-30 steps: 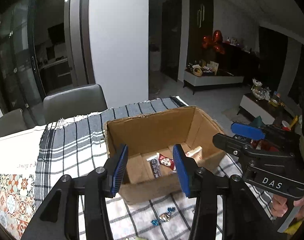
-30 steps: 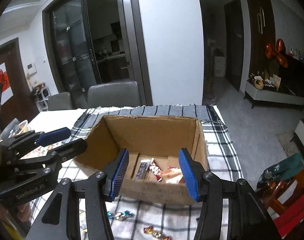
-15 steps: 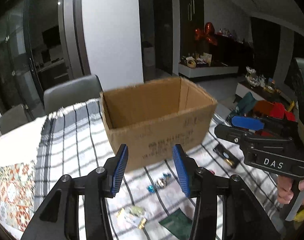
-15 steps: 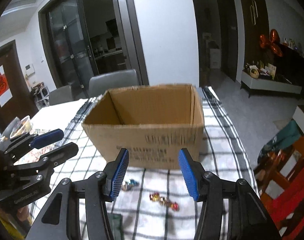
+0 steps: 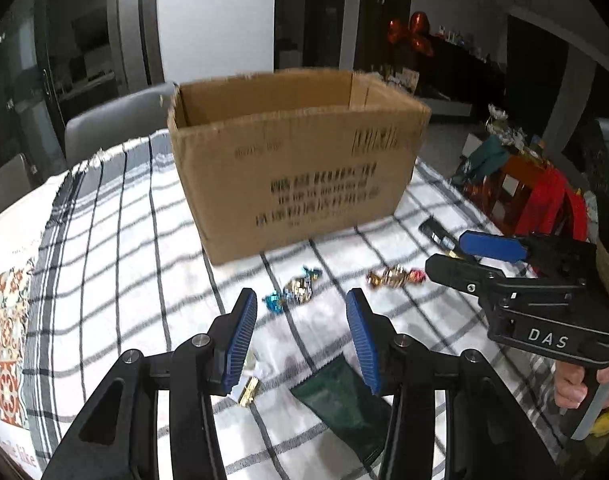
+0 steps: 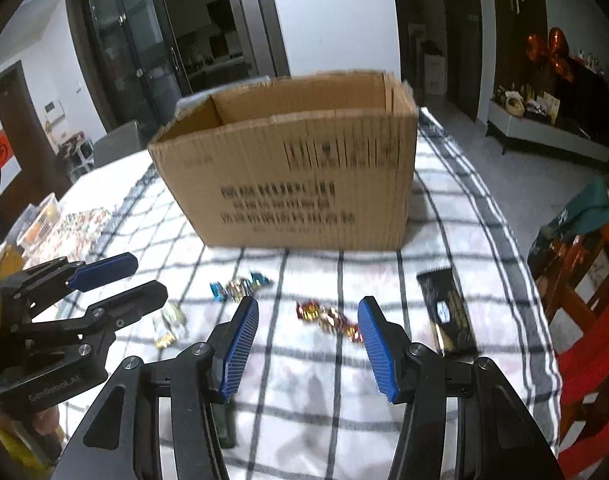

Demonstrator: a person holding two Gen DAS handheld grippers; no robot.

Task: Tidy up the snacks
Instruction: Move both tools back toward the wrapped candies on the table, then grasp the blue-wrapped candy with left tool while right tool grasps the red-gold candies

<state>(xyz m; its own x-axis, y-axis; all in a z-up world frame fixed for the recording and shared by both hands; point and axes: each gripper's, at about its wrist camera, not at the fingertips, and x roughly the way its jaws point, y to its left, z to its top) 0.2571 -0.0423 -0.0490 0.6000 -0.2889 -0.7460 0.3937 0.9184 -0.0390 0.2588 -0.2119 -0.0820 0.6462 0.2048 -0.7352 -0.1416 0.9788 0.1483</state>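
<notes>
**Both of my hand-held grippers wide and empty above the loose snacks**

My left hand-held gripper (image 5: 302, 334) fills the lower middle of the left wrist view, its 2 blue pads spread wide with nothing between them and touching nothing. Just above the gap lies the blue-and-gold candy (image 5: 294, 290) on the checked cloth (image 5: 116, 240) that covers the bench. Below the right pad is a dark green packet (image 5: 340, 404), and near the left pad a small gold-trimmed wrapper (image 5: 250, 386).

My right hand-held gripper (image 6: 308, 340) sits the same way in the lower middle of the right wrist view: pads wide apart, holding nothing. The red-and-gold candy (image 6: 330, 318) lies in the gap between the pads, nearer the right one; I cannot tell whether that pad touches it.

The cardboard box (image 5: 300, 176) stands upright and open-topped at centre frame in both views, beyond the scattered snacks; its inside floor is hidden from here.

The right wrist view shows the black bar wrapper (image 6: 448, 314) whole at right of centre, while the left view shows only part of it behind my right hand-held gripper at the right edge. The left wrist view alone shows the green packet clearly; in the right view only a dark sliver appears under the left finger. Each view catches the other gripper at its side edge, also spread.
</notes>
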